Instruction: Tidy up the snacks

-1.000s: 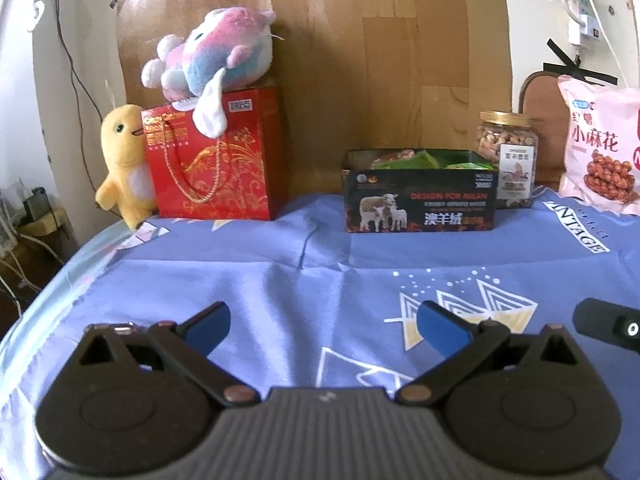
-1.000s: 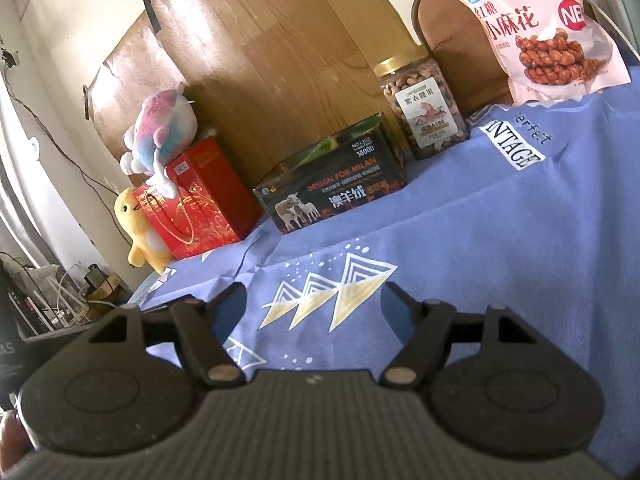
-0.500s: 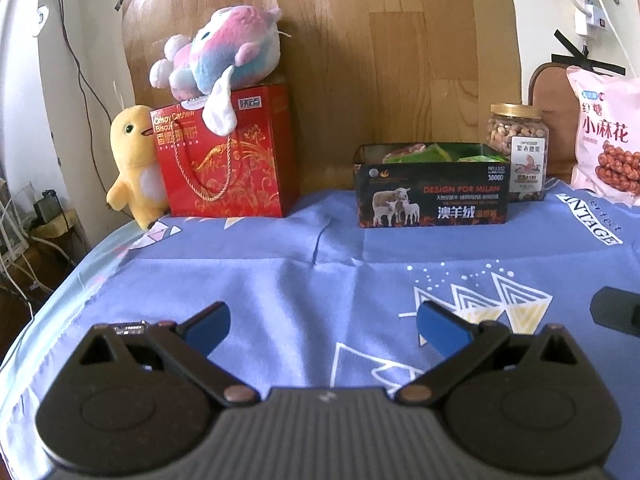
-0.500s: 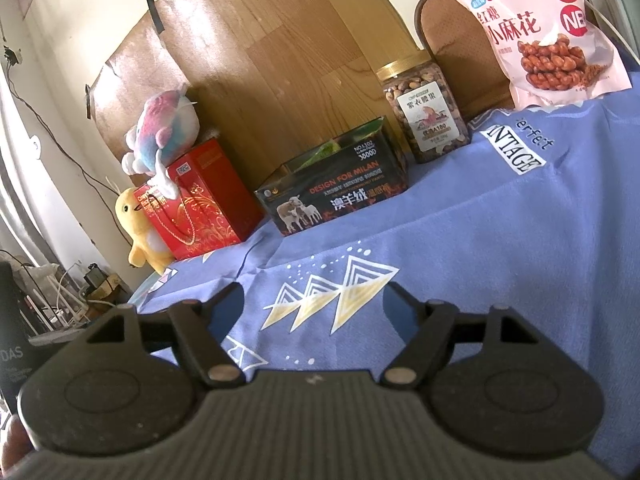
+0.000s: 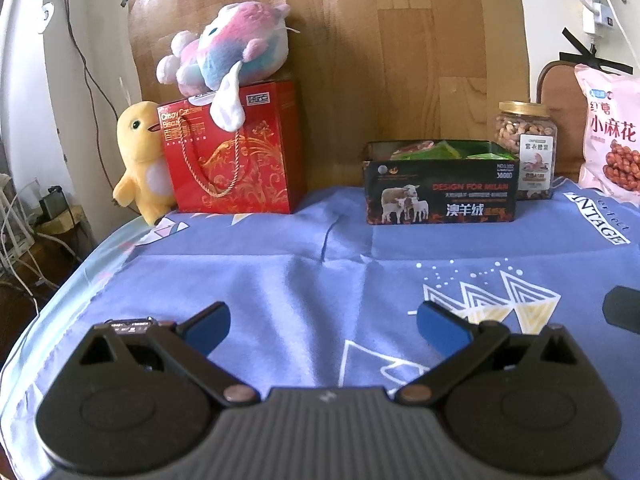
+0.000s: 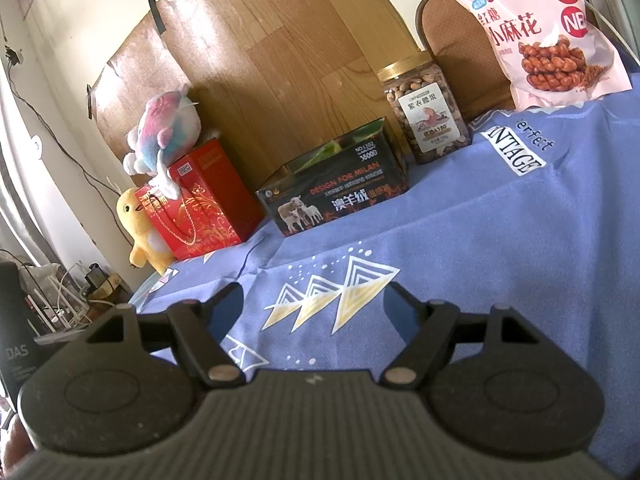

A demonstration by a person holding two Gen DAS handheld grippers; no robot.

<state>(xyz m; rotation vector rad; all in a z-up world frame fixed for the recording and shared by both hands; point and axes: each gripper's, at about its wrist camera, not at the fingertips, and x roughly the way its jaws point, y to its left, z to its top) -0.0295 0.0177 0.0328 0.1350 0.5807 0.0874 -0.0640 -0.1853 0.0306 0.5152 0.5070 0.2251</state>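
Observation:
A dark open box (image 5: pixel 440 196) printed with sheep holds green snack packets at the back of the blue cloth; it also shows in the right wrist view (image 6: pixel 336 196). A clear jar of nuts (image 5: pixel 526 148) (image 6: pixel 426 114) stands right of it. A pink snack bag (image 5: pixel 610 132) (image 6: pixel 540 36) leans farther right. My left gripper (image 5: pixel 322 324) is open and empty over the cloth, well short of the box. My right gripper (image 6: pixel 314 304) is open and empty, also over the cloth.
A red gift bag (image 5: pixel 232 152) (image 6: pixel 200 200) stands at the back left with a pink-blue plush (image 5: pixel 228 52) on it and a yellow plush (image 5: pixel 140 160) beside it. A wooden board (image 5: pixel 400 60) backs the table. The cloth's left edge (image 5: pixel 60 296) drops to cables.
Both grippers have drifted slightly, so the box and jar sit a little further right and lower in the left view. Both stay open and empty.

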